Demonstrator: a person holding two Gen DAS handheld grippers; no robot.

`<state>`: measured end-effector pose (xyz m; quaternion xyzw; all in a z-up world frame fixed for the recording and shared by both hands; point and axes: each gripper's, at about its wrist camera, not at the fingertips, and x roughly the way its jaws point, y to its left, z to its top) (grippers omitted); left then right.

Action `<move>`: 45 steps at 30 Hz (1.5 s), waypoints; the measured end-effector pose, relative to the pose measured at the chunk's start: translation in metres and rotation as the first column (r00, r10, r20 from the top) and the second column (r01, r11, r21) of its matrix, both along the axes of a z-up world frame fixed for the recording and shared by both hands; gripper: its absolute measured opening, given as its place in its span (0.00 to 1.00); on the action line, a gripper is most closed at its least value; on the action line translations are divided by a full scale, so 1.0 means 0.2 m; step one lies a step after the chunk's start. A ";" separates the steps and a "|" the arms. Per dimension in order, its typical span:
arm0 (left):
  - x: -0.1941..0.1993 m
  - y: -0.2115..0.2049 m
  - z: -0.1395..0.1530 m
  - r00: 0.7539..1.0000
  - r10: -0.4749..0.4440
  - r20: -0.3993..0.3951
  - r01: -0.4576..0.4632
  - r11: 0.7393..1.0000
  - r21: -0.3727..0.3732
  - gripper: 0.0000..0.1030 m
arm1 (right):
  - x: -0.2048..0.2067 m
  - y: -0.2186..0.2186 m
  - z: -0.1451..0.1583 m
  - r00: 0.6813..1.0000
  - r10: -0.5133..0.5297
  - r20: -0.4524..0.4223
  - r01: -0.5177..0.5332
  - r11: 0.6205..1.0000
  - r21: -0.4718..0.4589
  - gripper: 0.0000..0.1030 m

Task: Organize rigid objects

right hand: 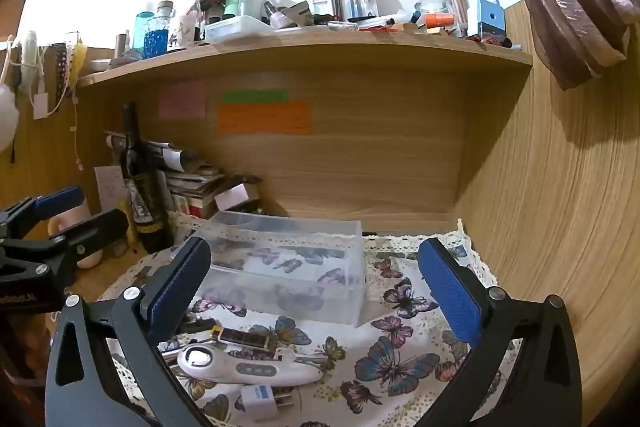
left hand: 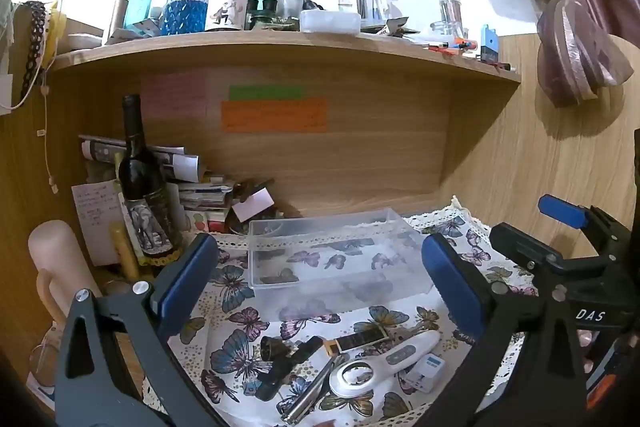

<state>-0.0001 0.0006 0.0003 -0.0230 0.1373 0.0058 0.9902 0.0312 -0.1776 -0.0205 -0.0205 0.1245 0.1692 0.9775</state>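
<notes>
A clear plastic box [left hand: 336, 255] [right hand: 288, 267] stands empty on the butterfly cloth [left hand: 236, 347] [right hand: 400, 359]. In front of it lie small objects: a white handheld device [left hand: 384, 359] [right hand: 248, 367], a white plug adapter [left hand: 424, 371] [right hand: 260, 401], a black-and-gold bar [left hand: 356, 341] [right hand: 244, 338], a black cylindrical piece [left hand: 280, 359] and a metal tool [left hand: 312, 391]. My left gripper [left hand: 320, 287] is open and empty above them. My right gripper [right hand: 316, 291] is open and empty, to the right of the left gripper [right hand: 60, 227].
A dark wine bottle [left hand: 142, 183] [right hand: 140, 187], stacked papers [left hand: 192, 183] and a pale mug [left hand: 56, 267] stand at the left. A crowded shelf [left hand: 280, 43] [right hand: 304, 51] overhangs the desk. Wooden walls close the back and right [right hand: 560, 227].
</notes>
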 end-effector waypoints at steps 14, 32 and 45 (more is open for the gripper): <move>-0.01 -0.02 0.03 1.000 -0.010 0.021 0.009 1.000 0.010 1.00 | 0.00 0.00 0.01 1.000 0.005 0.009 -0.005 1.000 0.010 1.00; -0.04 -0.05 0.04 0.999 -0.020 0.046 0.019 1.000 0.025 1.00 | -0.04 -0.01 0.02 1.000 0.007 0.014 -0.007 1.000 0.031 1.00; -0.04 -0.05 0.04 0.999 -0.020 0.047 0.019 1.000 0.025 1.00 | -0.04 -0.01 0.02 1.000 0.006 0.017 -0.007 0.999 0.033 1.00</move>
